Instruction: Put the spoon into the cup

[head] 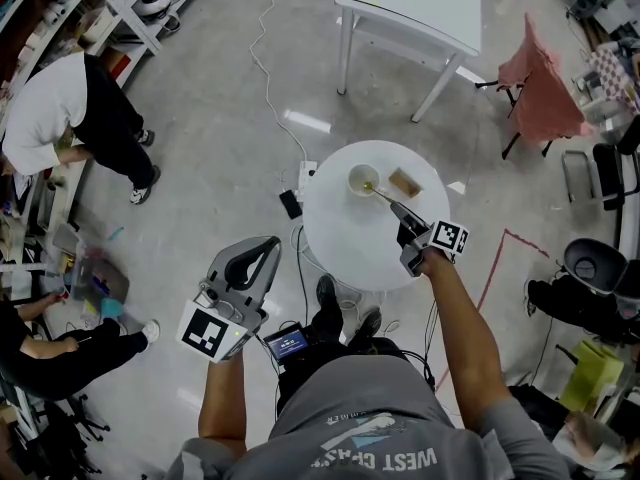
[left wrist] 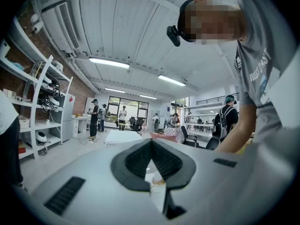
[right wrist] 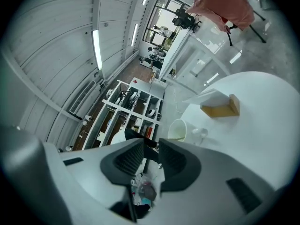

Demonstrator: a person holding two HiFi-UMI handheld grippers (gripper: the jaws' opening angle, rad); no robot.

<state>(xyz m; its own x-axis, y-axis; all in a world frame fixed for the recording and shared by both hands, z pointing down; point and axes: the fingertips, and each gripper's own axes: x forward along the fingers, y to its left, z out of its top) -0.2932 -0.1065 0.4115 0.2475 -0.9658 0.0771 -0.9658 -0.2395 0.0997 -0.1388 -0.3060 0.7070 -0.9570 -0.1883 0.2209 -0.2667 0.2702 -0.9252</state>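
Round white table (head: 350, 246) bears a cup (head: 362, 179) and tan block (head: 405, 182).

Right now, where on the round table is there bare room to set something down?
The near and left part of the round table is bare, from the cup to the edge nearest you. The far right is crowded: cup, spoon and tan block sit close together, and the right tool hovers open by the spoon's near end.
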